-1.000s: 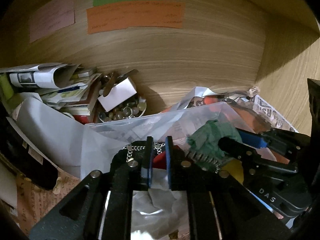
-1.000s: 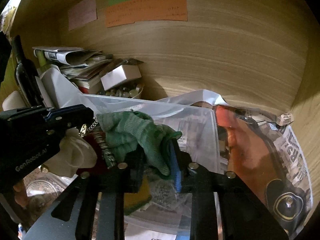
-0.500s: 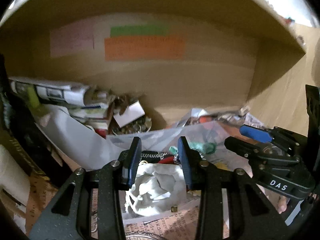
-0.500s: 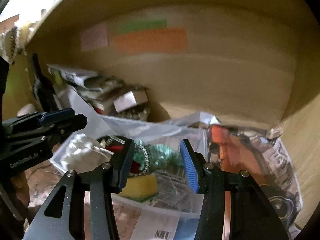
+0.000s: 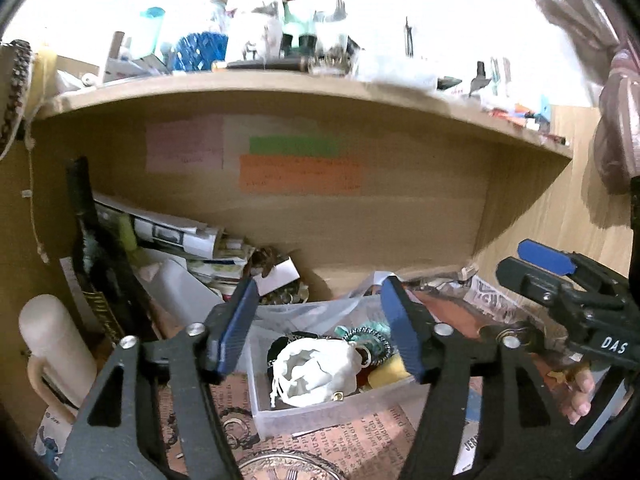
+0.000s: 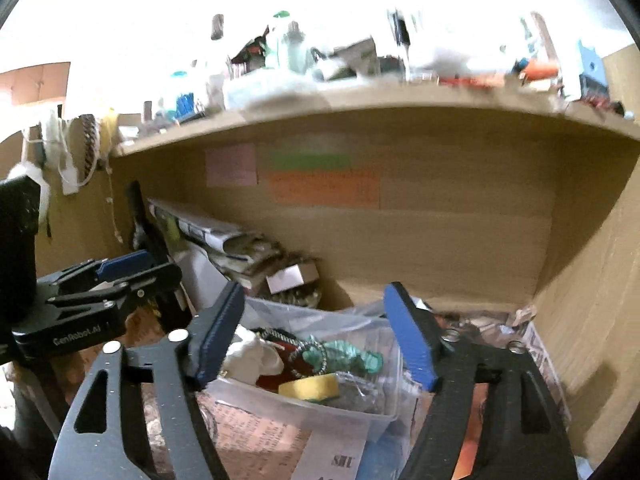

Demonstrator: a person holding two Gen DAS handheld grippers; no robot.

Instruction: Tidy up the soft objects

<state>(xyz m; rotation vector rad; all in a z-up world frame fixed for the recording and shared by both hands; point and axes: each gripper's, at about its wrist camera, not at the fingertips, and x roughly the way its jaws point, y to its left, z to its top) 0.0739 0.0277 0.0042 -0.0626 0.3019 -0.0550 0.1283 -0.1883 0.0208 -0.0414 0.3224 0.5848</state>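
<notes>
A clear plastic bin [image 5: 320, 406] [image 6: 360, 410] sits on the lower shelf. In it lie a white drawstring pouch [image 5: 316, 372] [image 6: 250, 356], a green glove [image 6: 344, 356] [image 5: 366, 330], a yellow sponge [image 6: 310, 388] [image 5: 390, 372] and a chain. My left gripper [image 5: 320, 332] is open and empty, held back above the bin. My right gripper [image 6: 316, 340] is open and empty, also back from the bin. Each gripper shows in the other's view, the right one [image 5: 560, 280] and the left one [image 6: 108, 280].
A stack of papers and magazines [image 5: 180, 240] and a small white box over a bowl of beads [image 5: 278, 280] fill the back left. A dark bottle [image 5: 92, 264] and a cream jug [image 5: 56, 352] stand at left. Newspaper [image 6: 540, 356] lines the right. A cluttered shelf top [image 5: 320, 80] hangs above.
Both grippers opened, let go of the glove and the pouch in the bin, and pulled back and up out of the shelf.
</notes>
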